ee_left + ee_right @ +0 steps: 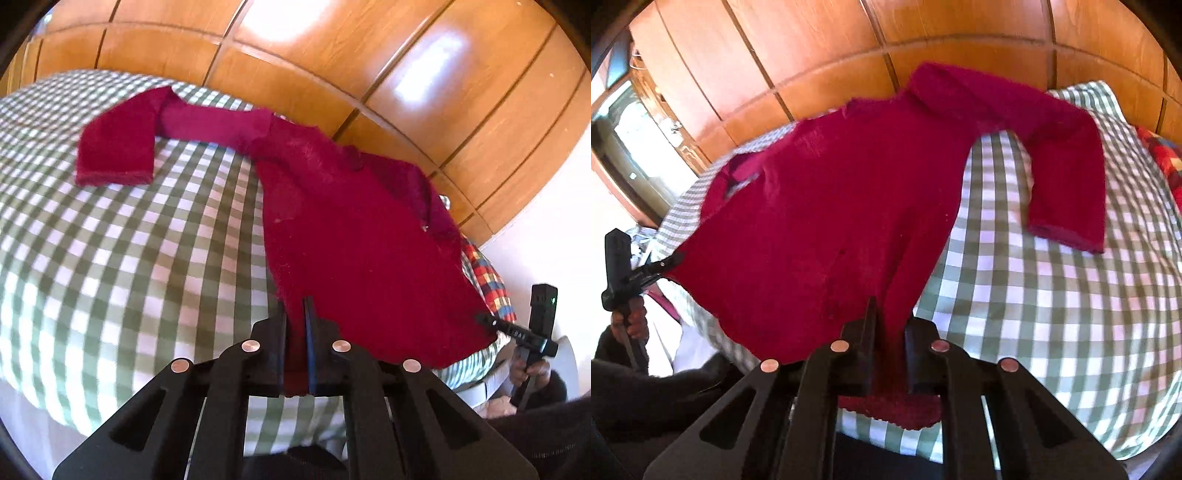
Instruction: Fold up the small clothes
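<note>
A small crimson knit sweater (354, 229) lies spread on a green-and-white checked bed cover (129, 240). My left gripper (295, 317) is shut on one bottom hem corner of the sweater. My right gripper (890, 328) is shut on the other hem corner; the sweater (831, 206) stretches between them, lifted slightly at the hem. One sleeve (118, 147) lies bent on the cover; it also shows in the right wrist view (1067, 177). The right gripper shows far right in the left wrist view (491, 323), the left gripper far left in the right wrist view (670, 264).
A wooden panelled wardrobe (369, 55) stands behind the bed. A multicoloured checked cloth (487, 280) lies at the bed's edge beside the sweater. A doorway or mirror (639, 136) shows at the left of the right wrist view.
</note>
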{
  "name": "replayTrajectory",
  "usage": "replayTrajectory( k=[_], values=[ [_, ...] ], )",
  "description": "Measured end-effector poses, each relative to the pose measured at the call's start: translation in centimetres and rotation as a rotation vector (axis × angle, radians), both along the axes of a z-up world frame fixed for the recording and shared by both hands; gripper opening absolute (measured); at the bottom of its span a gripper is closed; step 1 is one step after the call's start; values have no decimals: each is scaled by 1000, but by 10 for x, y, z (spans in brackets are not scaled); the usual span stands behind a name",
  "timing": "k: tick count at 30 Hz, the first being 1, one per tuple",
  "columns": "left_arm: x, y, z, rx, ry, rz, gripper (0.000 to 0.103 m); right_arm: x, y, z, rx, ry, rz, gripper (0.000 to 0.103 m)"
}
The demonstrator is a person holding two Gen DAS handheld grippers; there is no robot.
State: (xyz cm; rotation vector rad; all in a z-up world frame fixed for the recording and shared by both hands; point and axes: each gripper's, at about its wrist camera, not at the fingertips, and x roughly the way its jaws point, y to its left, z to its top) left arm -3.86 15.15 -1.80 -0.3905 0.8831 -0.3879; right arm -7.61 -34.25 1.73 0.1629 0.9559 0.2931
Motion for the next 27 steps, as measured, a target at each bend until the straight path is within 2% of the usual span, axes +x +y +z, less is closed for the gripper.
replayTrajectory(
  k=[2,6,8,10,12,15,16,17,20,22,25,27],
  values=[
    [-12,2,-2,23,15,0,7,-8,0,-4,-5,22,12,11],
    [-30,2,-25,43,102,-3,7,-23,2,-32,-15,118,35,9],
    [-36,1,-35,89,138,-6,7,-28,-1,-43,-12,151,35,8],
    [-38,4,-47,91,195,-4,7,-28,-3,-51,-3,177,35,8],
    [-34,5,-49,107,213,14,8,-25,-6,-54,8,187,24,8],
    [-27,15,-34,86,191,59,8,-18,-14,-49,-10,170,6,25],
    [-25,18,-29,84,176,70,8,-14,-20,-43,-11,149,-8,41],
    [-21,21,-22,86,159,84,8,-12,-28,-36,-21,118,-38,50],
    [-4,18,-9,101,109,102,8,5,-47,-16,-121,19,-138,50],
    [6,9,-6,115,94,95,8,23,-55,-10,-251,-44,-193,50],
    [25,-13,-2,117,77,50,8,51,-59,-15,-439,-99,-215,50],
    [39,-38,0,142,57,4,8,70,-64,-26,-533,-90,-203,49]
  ],
)
